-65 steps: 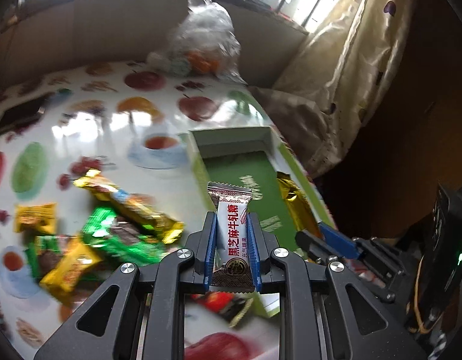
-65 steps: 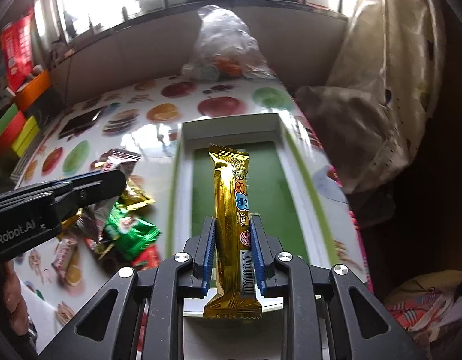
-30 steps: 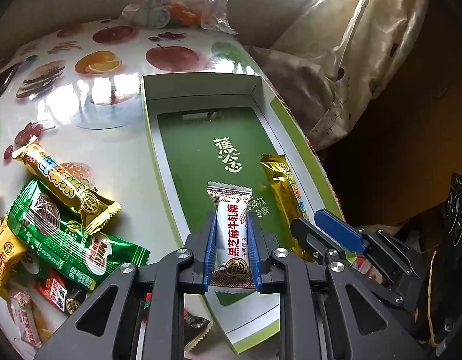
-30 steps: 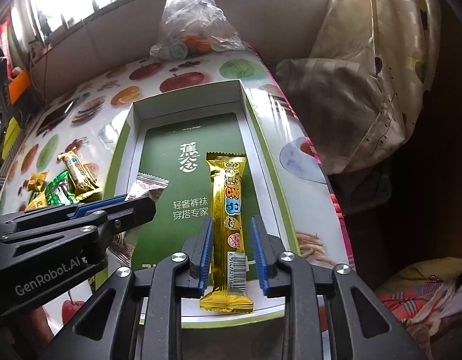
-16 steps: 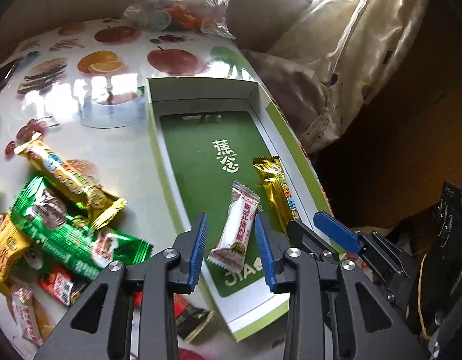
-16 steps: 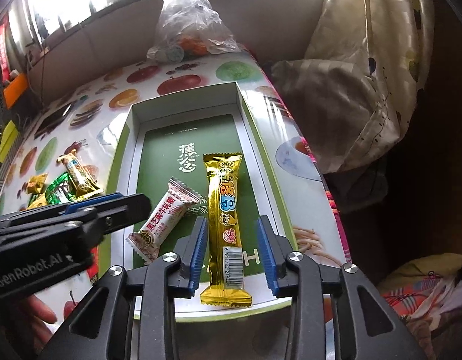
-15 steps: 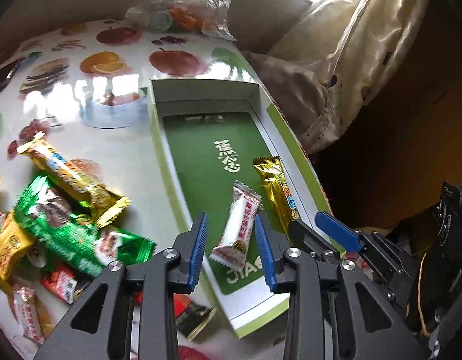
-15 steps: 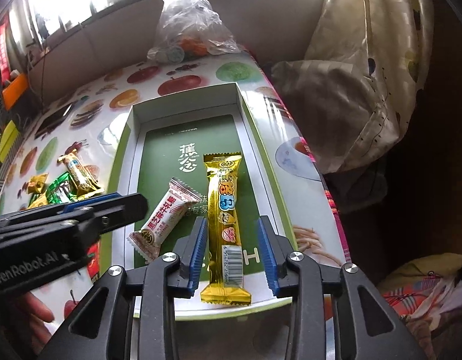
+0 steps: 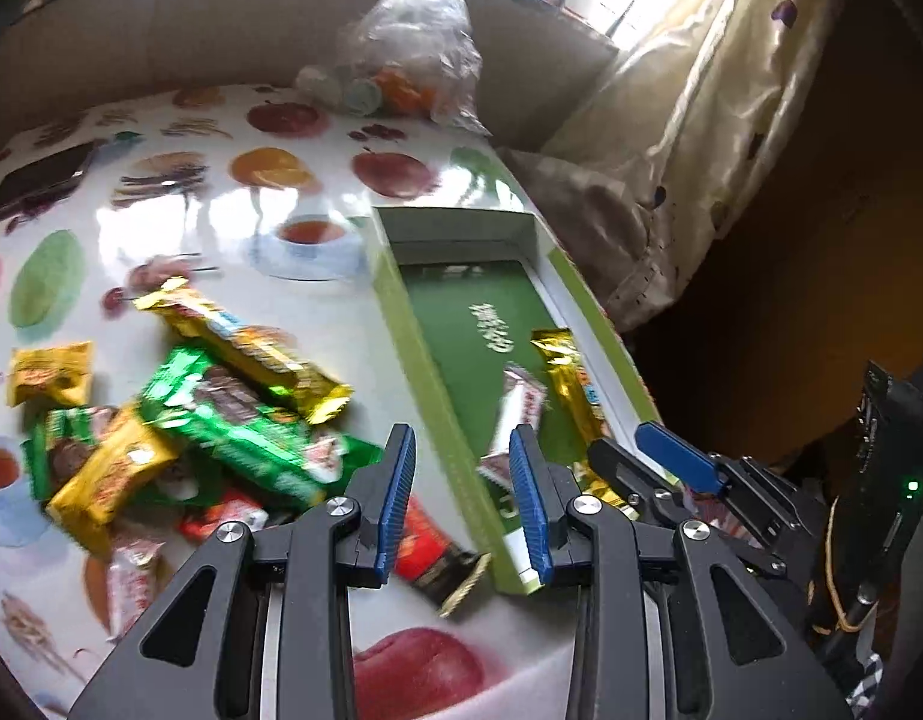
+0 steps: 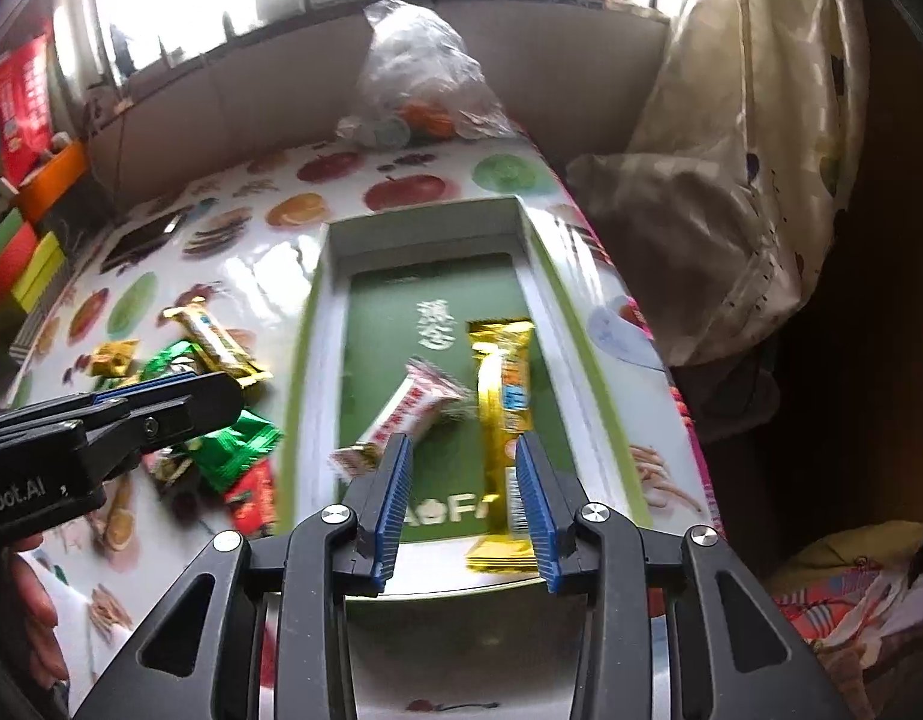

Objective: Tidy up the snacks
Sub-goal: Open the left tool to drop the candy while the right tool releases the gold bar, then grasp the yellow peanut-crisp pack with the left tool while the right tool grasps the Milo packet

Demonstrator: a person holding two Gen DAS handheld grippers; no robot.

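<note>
Both claws, left claw point(image 9: 464, 501) and right claw point(image 10: 464, 498), agape; candy point(image 10: 410, 414), gold bar point(image 10: 503, 396) in box point(image 10: 317, 324).

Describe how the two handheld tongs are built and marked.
Both tongs, left and right, share one build: matte black angular frames with triangular cutouts, silver round bolts at the joints, and blue ribbed pads lining the fingers. The left one's side carries white lettering ending "obot.AI". Yellow cable and a green light show on the right unit's body.
</note>
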